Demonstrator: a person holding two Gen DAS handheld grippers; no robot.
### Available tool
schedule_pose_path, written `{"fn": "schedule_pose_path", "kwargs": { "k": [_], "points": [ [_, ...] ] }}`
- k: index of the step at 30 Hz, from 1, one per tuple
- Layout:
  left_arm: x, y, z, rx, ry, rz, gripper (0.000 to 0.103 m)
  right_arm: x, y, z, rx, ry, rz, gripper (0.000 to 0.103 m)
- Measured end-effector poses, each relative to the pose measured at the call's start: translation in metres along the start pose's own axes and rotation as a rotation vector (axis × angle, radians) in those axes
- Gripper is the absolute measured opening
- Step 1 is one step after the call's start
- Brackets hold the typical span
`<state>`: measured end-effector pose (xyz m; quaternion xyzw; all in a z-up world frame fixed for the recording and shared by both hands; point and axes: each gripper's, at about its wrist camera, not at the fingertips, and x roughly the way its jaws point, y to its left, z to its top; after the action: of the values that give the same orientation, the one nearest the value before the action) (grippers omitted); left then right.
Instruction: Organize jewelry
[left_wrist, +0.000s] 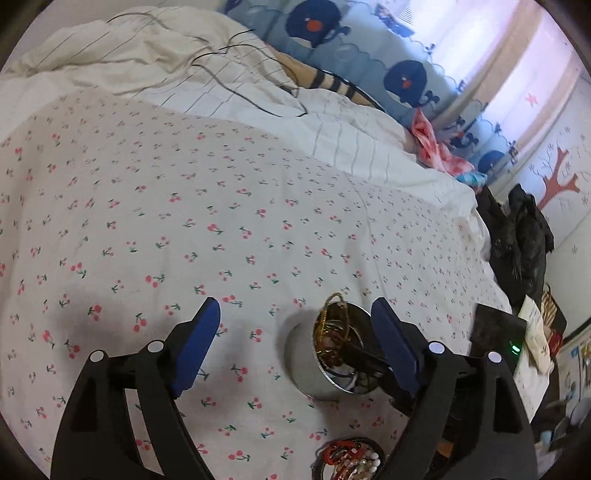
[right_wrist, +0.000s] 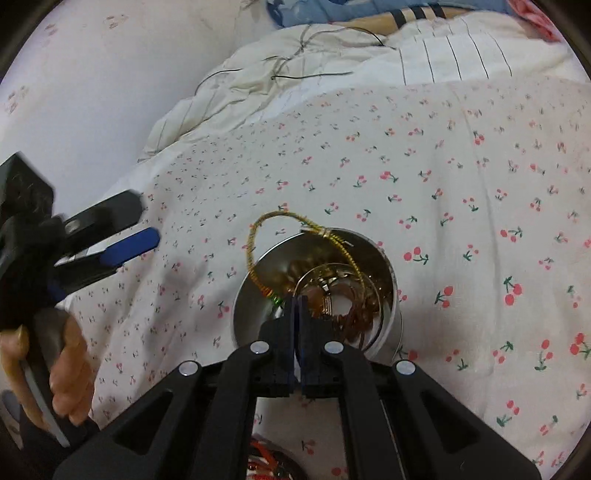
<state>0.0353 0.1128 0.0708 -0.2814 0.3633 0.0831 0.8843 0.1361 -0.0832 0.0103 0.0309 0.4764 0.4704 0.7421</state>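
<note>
A round metal tin (left_wrist: 306, 369) stands on the cherry-print bedsheet (left_wrist: 184, 221), holding tangled gold and brown jewelry. A gold cord loop (right_wrist: 258, 236) pokes up over the rim of the tin (right_wrist: 395, 325). My right gripper (right_wrist: 297, 301) is shut, its tips inside the tin beside the cord's green-beaded end; I cannot tell whether anything is pinched. In the left wrist view one of its black fingers (left_wrist: 365, 360) reaches into the tin. My left gripper (left_wrist: 295, 304) is open and holds nothing; the tin sits near its right pad. From the right wrist it shows at the left (right_wrist: 147, 218), held by a hand (right_wrist: 70, 369).
A dark dish of red and pale beaded bracelets (left_wrist: 351, 458) lies near me, also seen at the bottom edge (right_wrist: 266, 465). A crumpled striped duvet (left_wrist: 184, 66) with a black cable covers the far bed. Black bags (left_wrist: 524, 240) and a dark device with a green light (left_wrist: 495, 332) sit off the right edge.
</note>
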Motion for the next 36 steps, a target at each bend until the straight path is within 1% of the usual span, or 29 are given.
{"fn": "schedule_pose_path", "kwargs": {
  "k": [2, 3, 4, 5, 6, 7, 8, 10, 11, 12, 14, 16, 19, 20, 21, 23, 24, 26, 27, 28, 29, 30, 32, 33, 34, 35, 36],
  "points": [
    [0.002, 0.006, 0.000, -0.038, 0.004, -0.016, 0.080, -0.013, 0.003, 0.006, -0.010, -0.061, 0.001, 0.003],
    [0.003, 0.007, 0.000, -0.052, 0.003, -0.025, 0.080, -0.017, 0.004, 0.010, -0.015, -0.088, 0.012, 0.006],
    [0.002, 0.008, -0.001, -0.059, 0.001, -0.031, 0.081, -0.019, 0.006, 0.017, -0.022, -0.105, 0.014, 0.014],
    [0.002, 0.008, -0.001, -0.061, -0.001, -0.033, 0.081, -0.017, 0.008, 0.028, -0.029, -0.110, 0.002, 0.046],
    [0.002, 0.008, 0.000, -0.061, -0.003, -0.034, 0.082, -0.013, 0.009, 0.038, -0.039, -0.109, -0.002, 0.063],
    [0.001, 0.007, 0.000, -0.061, -0.005, -0.038, 0.083, -0.010, 0.011, 0.046, -0.051, -0.109, -0.002, 0.063],
    [0.002, 0.007, 0.000, -0.063, -0.004, -0.043, 0.084, 0.001, 0.014, 0.059, -0.074, -0.083, -0.003, 0.063],
    [0.002, 0.006, -0.002, -0.063, -0.001, -0.050, 0.084, 0.020, 0.013, 0.075, -0.078, -0.031, -0.005, 0.063],
    [0.003, 0.006, -0.002, -0.065, -0.004, -0.023, 0.084, 0.028, 0.011, 0.080, -0.069, -0.004, 0.001, 0.063],
    [0.002, 0.008, -0.002, -0.065, -0.006, -0.019, 0.084, 0.040, 0.006, 0.084, -0.050, 0.054, 0.021, 0.060],
    [0.003, 0.011, -0.002, -0.079, 0.009, -0.058, 0.085, 0.044, 0.007, 0.079, -0.077, 0.105, 0.003, 0.053],
    [0.001, 0.015, -0.002, -0.103, -0.002, -0.056, 0.085, 0.035, 0.008, 0.069, -0.112, 0.121, 0.008, 0.050],
    [-0.005, 0.017, -0.001, -0.114, -0.015, -0.068, 0.085, 0.015, 0.006, 0.047, -0.140, 0.145, 0.008, 0.049],
    [-0.008, 0.016, -0.002, -0.115, -0.020, -0.071, 0.086, 0.009, 0.004, 0.037, -0.145, 0.157, -0.004, 0.049],
    [-0.009, 0.015, -0.003, -0.114, -0.021, -0.071, 0.086, 0.007, 0.002, 0.030, -0.152, 0.170, -0.017, 0.049],
    [-0.011, 0.013, -0.007, -0.109, -0.017, -0.072, 0.086, 0.007, 0.000, 0.017, -0.165, 0.195, -0.036, 0.046],
    [-0.013, 0.012, -0.010, -0.104, -0.013, -0.073, 0.086, 0.006, -0.001, 0.013, -0.170, 0.191, -0.050, 0.046],
    [-0.014, 0.010, -0.018, -0.093, -0.003, -0.069, 0.087, -0.001, 0.000, 0.014, -0.158, 0.145, -0.045, 0.046],
    [-0.014, 0.012, -0.020, -0.092, 0.003, -0.068, 0.087, -0.007, 0.002, 0.022, -0.155, 0.092, -0.013, 0.047],
    [-0.012, 0.013, -0.021, -0.095, 0.010, -0.067, 0.087, -0.009, 0.005, 0.029, -0.150, 0.071, -0.003, 0.050],
    [-0.010, 0.014, -0.021, -0.100, 0.018, -0.071, 0.087, -0.009, 0.007, 0.037, -0.145, 0.048, -0.006, 0.052],
    [-0.010, 0.014, -0.021, -0.101, 0.022, -0.075, 0.087, -0.007, 0.015, 0.047, -0.172, 0.026, -0.048, 0.054],
    [-0.010, 0.016, -0.020, -0.102, 0.022, -0.078, 0.087, 0.006, 0.032, 0.058, -0.283, 0.040, -0.150, 0.056],
    [-0.011, 0.017, -0.019, -0.102, 0.021, -0.079, 0.087, 0.015, 0.039, 0.061, -0.343, 0.068, -0.207, 0.056],
    [-0.012, 0.018, -0.019, -0.106, 0.018, -0.082, 0.087, 0.020, 0.041, 0.061, -0.369, 0.093, -0.229, 0.056],
    [-0.014, 0.021, -0.018, -0.117, 0.012, -0.085, 0.087, 0.024, 0.041, 0.060, -0.386, 0.119, -0.232, 0.056],
    [-0.015, 0.022, -0.017, -0.124, 0.009, -0.088, 0.087, 0.025, 0.041, 0.057, -0.391, 0.125, -0.225, 0.056]
  ]
}}
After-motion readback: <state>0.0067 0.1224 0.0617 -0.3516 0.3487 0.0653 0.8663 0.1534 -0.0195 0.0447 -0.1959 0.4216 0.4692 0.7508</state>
